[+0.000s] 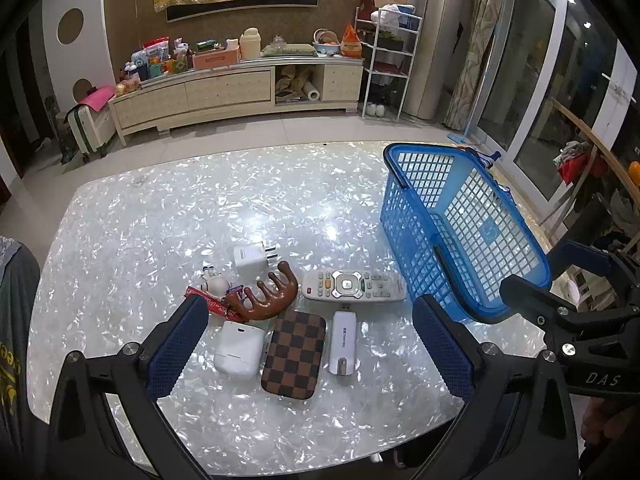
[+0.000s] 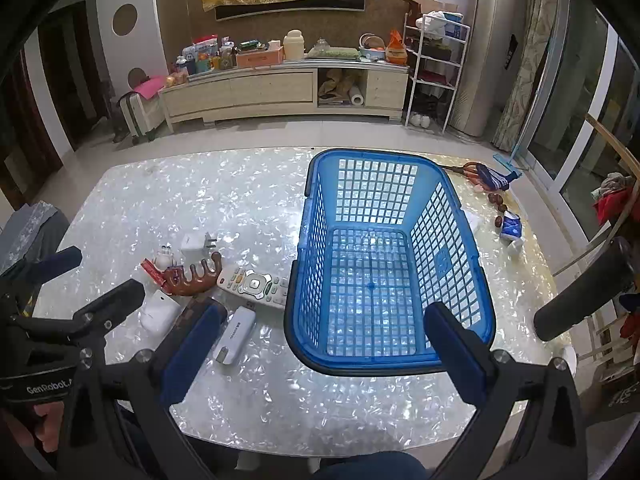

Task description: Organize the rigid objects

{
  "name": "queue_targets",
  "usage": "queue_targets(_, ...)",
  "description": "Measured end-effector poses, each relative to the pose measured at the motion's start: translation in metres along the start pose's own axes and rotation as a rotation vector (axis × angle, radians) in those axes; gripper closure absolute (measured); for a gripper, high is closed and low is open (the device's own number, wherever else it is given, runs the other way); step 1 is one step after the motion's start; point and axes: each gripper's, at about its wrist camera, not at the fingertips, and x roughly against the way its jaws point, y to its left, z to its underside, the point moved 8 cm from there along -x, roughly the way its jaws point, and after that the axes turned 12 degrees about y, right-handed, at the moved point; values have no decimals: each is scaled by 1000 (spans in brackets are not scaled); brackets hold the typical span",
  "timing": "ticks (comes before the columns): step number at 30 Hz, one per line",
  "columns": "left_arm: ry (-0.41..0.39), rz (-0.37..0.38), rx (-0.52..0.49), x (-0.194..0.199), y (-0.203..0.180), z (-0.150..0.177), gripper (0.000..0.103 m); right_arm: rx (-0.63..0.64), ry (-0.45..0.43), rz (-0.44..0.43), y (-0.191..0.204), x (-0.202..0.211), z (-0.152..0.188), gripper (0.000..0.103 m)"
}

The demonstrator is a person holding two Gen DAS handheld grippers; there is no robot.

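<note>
Left wrist view looks down on a shiny pearl-patterned counter [image 1: 160, 220] holding a small cluster of household things. The left gripper [image 1: 312, 344] hangs above them with its blue-padded fingers spread wide apart and nothing between them. Below it lie a brown checkered case [image 1: 294, 354], a white box [image 1: 238, 348] just to the left of the case, and a slim white stick-shaped device [image 1: 343, 342] just to the right. Farther back sit a white remote control [image 1: 352, 286], a brown wooden comb [image 1: 268, 294], a white wall charger [image 1: 252, 260] and a small white figurine [image 1: 214, 282].

A blue plastic basket [image 1: 516, 256] stands to the right of the cluster, close to the end of the remote control. From the right wrist view the basket [image 2: 304, 240] is upright with nothing inside it. The right gripper [image 2: 320, 340] hovers over the near rim, its fingers likewise wide apart and gripping nothing.
</note>
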Motion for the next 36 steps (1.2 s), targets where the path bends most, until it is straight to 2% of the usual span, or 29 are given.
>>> queue_targets(36,4,-4,-27,7,-5,-1,1,-6,12,-15,-3,2,2,0)
